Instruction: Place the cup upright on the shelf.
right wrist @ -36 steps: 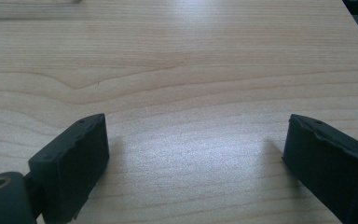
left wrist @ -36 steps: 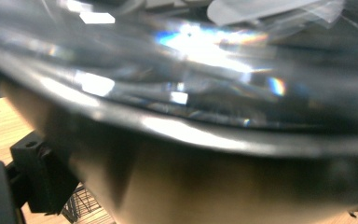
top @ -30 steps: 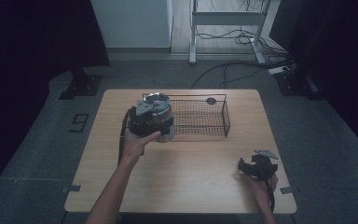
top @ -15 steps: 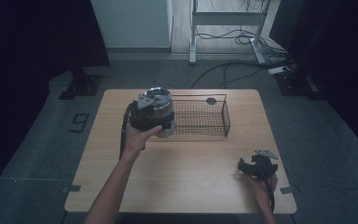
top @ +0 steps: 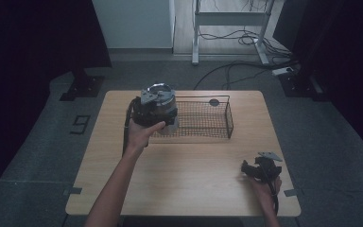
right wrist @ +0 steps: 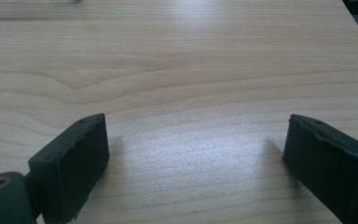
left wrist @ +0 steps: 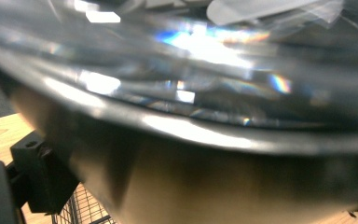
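High view: we saw left gripper [top: 157, 106] clamped on metal pot [top: 163, 97], held above left end of wire basket [top: 208, 120] on table [top: 184, 175]. Right gripper [top: 260, 169] rested near table's right front corner, well apart.

Left gripper view: we saw pot's [left wrist: 205, 140] rim and wall pressed close against lens, basket mesh [left wrist: 84, 210] below.

Right gripper view: we saw jaws wide apart over bare wood [right wrist: 177, 70], nothing between.

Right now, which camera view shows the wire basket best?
The high view: the whole wire basket stands on the table, with the metal pot at its left end. The left gripper view gives a bit of mesh under the pot. The right gripper view looks at bare tabletop.
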The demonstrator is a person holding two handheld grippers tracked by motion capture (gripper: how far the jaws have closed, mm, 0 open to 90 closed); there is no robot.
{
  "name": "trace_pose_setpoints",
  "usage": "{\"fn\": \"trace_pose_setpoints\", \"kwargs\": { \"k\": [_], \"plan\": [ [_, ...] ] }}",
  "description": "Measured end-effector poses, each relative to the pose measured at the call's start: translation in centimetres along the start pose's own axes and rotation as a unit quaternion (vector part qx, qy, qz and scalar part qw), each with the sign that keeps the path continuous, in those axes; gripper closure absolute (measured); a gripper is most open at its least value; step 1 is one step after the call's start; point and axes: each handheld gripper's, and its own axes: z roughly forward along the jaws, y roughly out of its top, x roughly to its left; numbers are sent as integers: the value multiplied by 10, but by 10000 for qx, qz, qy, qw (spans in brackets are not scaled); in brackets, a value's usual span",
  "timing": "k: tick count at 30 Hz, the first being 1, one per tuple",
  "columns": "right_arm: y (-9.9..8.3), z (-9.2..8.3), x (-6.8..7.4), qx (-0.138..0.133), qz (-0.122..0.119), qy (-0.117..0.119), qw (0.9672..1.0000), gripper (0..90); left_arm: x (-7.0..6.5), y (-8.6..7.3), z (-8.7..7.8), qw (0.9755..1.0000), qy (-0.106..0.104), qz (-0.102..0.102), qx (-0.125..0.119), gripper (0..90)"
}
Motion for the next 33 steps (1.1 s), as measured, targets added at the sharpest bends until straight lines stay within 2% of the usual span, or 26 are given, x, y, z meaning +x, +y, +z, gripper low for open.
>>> {"fn": "trace_pose_setpoints", "kwargs": {
  "k": [9,16,25,29,33],
  "plan": [
    [0,0,0,-1,2,1,10000,64,1,11,8,9998,42,174,11,40],
    [0,0,0,-6,4,-1,10000,64,1,15,15,9998,69,203,47,40],
    [0,0,0,-7,4,-1,10000,64,7,17,30,9998,152,89,86,40],
    [0,0,0,-9,2,-2,10000,64,16,18,35,9999,141,-5,93,40],
    [0,0,0,-9,-3,-1,10000,64,23,20,41,9996,220,-65,164,40]
  ]
}}
